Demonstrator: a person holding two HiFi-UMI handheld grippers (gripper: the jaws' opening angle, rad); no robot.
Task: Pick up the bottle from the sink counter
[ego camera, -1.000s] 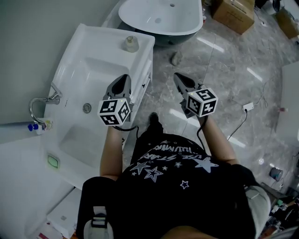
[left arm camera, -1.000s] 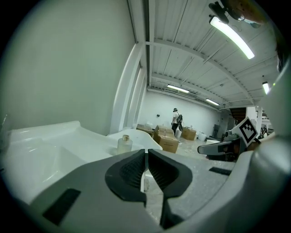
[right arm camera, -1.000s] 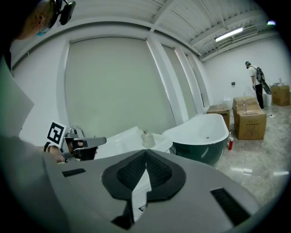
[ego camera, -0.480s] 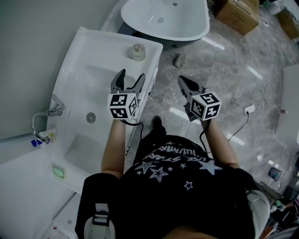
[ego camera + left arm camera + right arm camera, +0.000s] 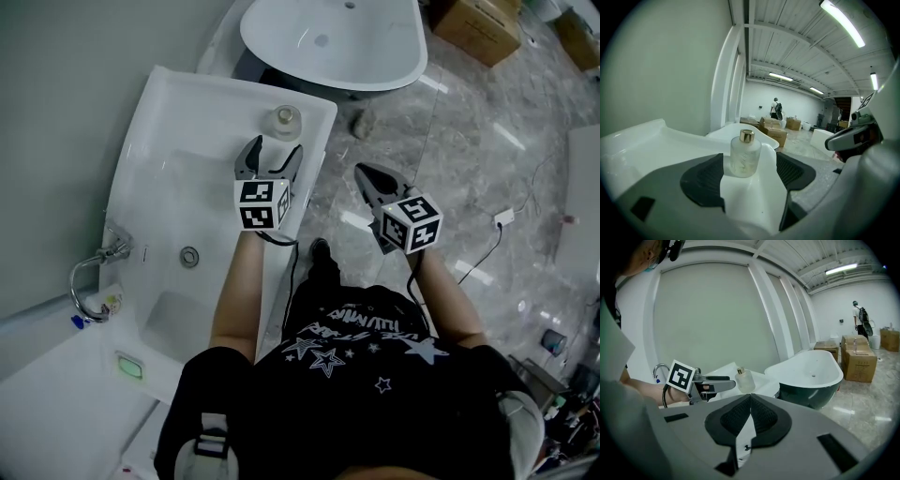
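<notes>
While the left gripper point(image 5: 275, 150), empty jaws just opening, faces the frosted gold-capped glass bottle point(image 5: 286, 120), the right gripper point(image 5: 362, 172) is closed

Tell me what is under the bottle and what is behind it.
The bottle stands upright on the far corner of the white sink counter. Beyond that edge sits a white bathtub. The counter patch right beneath the bottle is covered by its base.
</notes>
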